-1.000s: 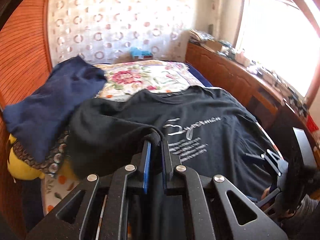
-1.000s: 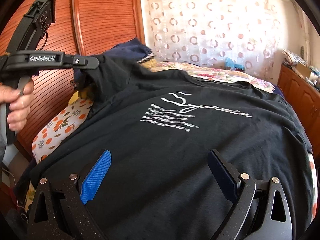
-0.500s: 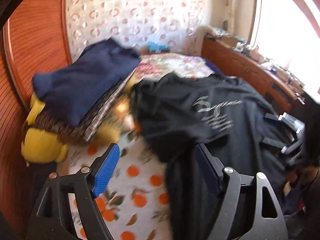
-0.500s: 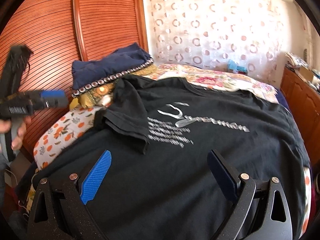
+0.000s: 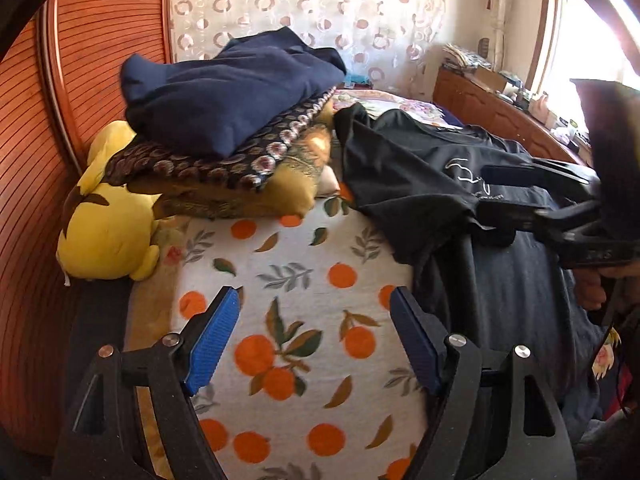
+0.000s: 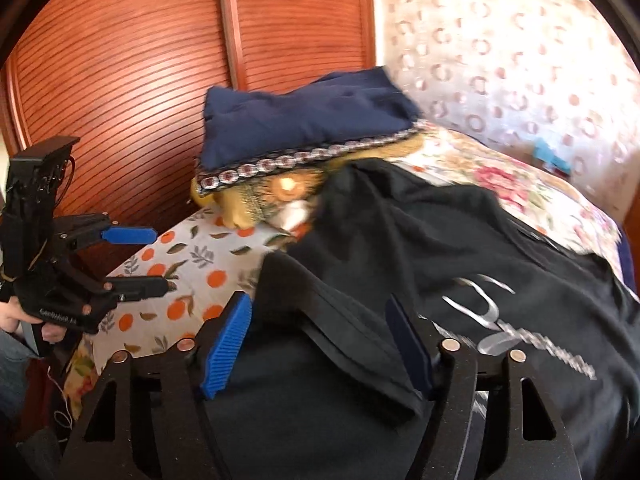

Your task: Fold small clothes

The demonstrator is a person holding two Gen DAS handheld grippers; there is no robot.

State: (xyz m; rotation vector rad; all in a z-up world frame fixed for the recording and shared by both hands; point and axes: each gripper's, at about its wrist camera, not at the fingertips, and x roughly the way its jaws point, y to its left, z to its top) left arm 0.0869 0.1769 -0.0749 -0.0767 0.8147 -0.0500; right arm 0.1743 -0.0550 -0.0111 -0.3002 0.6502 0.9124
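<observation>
A: Orange-print bedsheet (image 5: pixel 280 280) fills the left wrist view. Left gripper (image 5: pixel 316 336) hangs spread above it, nothing between the blue pads. Black T-shirt (image 5: pixel 404 176) lies to its right, sleeve folded in.

B: Navy garment (image 5: pixel 228 92) sits on a patterned cushion (image 5: pixel 240 184), with a yellow plush (image 5: pixel 108 232) beside it.

A: Right wrist view: right gripper (image 6: pixel 320 344), jaws just been closing, straddles the black T-shirt's folded sleeve (image 6: pixel 340 320); whether the pads press it, I cannot tell.

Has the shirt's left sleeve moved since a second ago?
Yes. The sleeve now lies folded in over the black shirt, away from the wooden doors; the open left gripper has let go.
</observation>
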